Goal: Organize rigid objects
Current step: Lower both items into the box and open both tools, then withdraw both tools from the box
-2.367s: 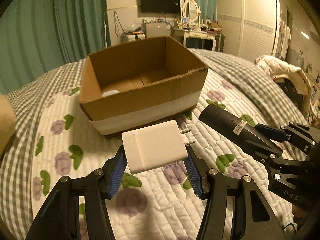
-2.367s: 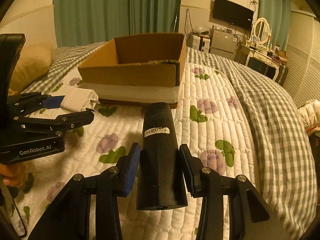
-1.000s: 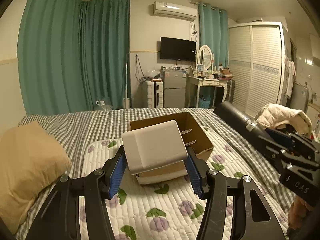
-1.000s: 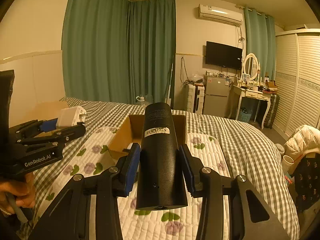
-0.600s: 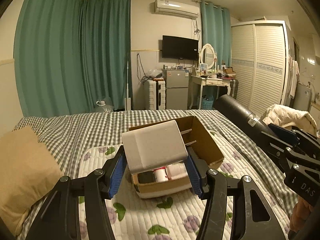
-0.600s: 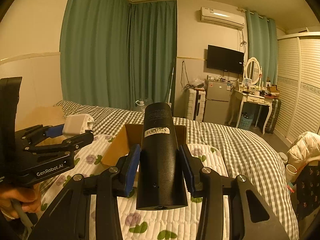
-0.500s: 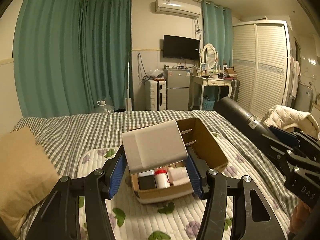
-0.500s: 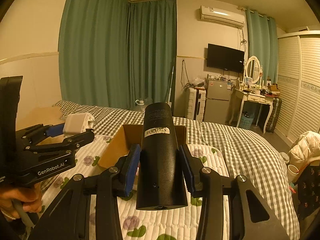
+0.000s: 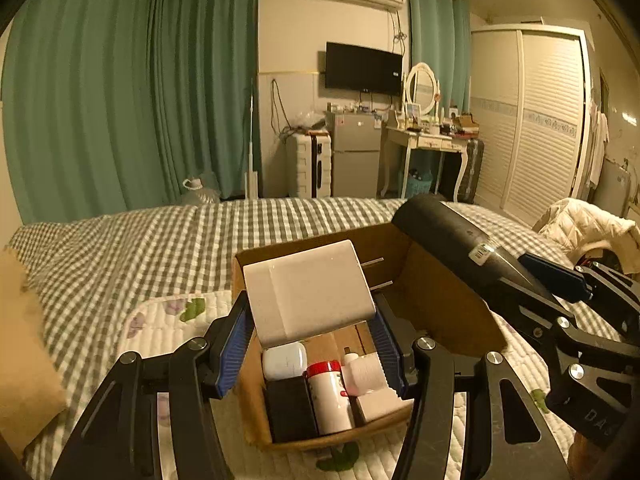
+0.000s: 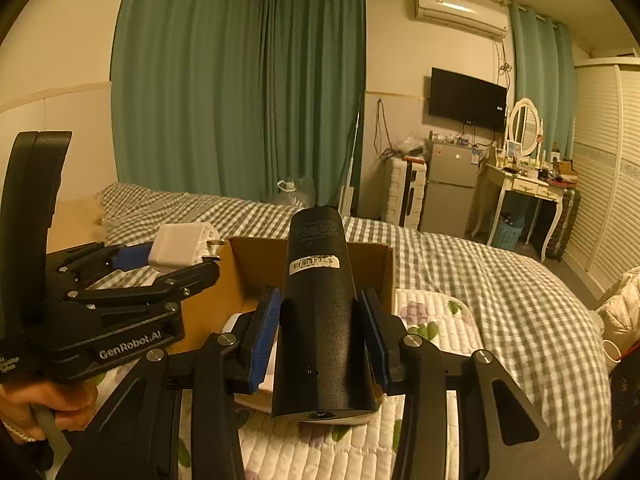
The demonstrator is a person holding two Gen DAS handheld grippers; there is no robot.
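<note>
My left gripper (image 9: pixel 310 336) is shut on a white plug adapter (image 9: pixel 308 290), prongs pointing right, held above the near end of an open cardboard box (image 9: pixel 444 300) on the bed. Inside the box lie a white case (image 9: pixel 285 354), a black block (image 9: pixel 290 408), a red-capped white bottle (image 9: pixel 330 396) and a second white bottle (image 9: pixel 366 372). My right gripper (image 10: pixel 320 340) is shut on a black cylinder (image 10: pixel 320 312) with a barcode label, over the same box (image 10: pixel 256 256). The left gripper (image 10: pixel 176 264) with the adapter (image 10: pixel 182 247) shows at the left of the right wrist view, and the cylinder (image 9: pixel 456 246) reaches over the box's right side.
The box sits on a white floral quilt (image 9: pixel 160 320) over a grey checked bedspread (image 9: pixel 120 248). A tan pillow (image 9: pixel 24 360) lies at the left. Beyond the bed stand a small fridge (image 9: pixel 356 168), a dressing table (image 9: pixel 432 140), a wardrobe (image 9: pixel 532 120) and green curtains (image 9: pixel 132 100). A person's hand (image 10: pixel 52 404) grips the left handle.
Both grippers have come closer to the box and lower, so its contents now show below the adapter. The grips on the adapter and the cylinder are unchanged.
</note>
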